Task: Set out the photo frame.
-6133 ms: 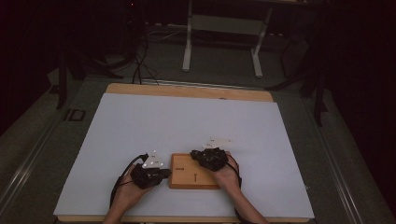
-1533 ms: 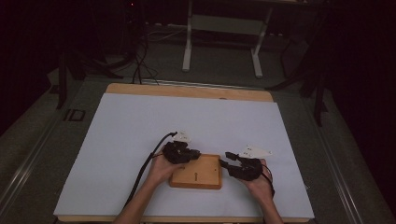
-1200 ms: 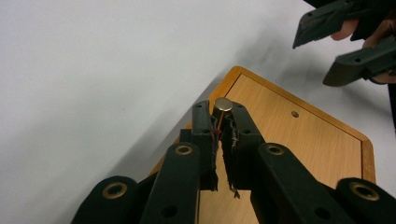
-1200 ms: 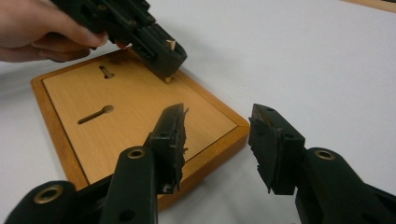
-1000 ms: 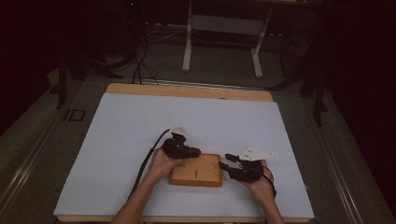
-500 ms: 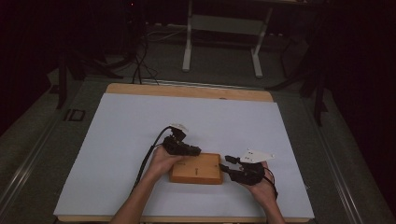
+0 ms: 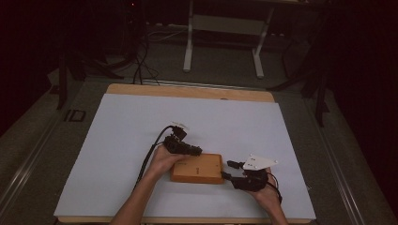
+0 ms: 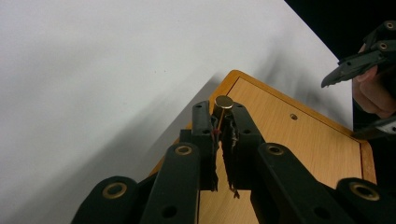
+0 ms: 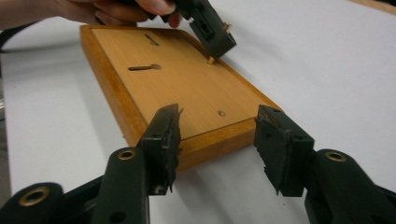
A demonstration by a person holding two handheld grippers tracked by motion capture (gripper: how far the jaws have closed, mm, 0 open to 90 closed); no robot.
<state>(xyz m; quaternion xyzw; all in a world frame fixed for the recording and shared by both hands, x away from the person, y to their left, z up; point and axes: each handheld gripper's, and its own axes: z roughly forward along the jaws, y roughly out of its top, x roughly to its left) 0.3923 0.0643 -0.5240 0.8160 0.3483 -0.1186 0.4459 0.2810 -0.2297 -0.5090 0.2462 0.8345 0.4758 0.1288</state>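
A flat wooden board (image 7: 197,168) with two slots and small holes lies near the front of the white table (image 7: 141,122). At the board's far edge my left gripper (image 7: 198,151) is shut on a small peg (image 8: 223,101), whose lower end (image 9: 211,59) stands on the board (image 9: 187,88). My right gripper (image 9: 219,140) is at the board's right end. Its jaws have just been opening. They now stand apart on either side of the board's near edge, and neither pad presses on the wood. In the high view the right gripper (image 7: 228,169) carries a grey plate.
The table's wooden rim (image 7: 187,91) runs along the far side. Beyond it are a metal stand (image 7: 223,42) and cables (image 7: 141,61) on a dark floor. White tabletop lies to the left of and behind the board.
Six seconds ago the left gripper was at the board's left end and the right one on its top. Now they are at its far edge and right end. In the last second both hands barely shifted.
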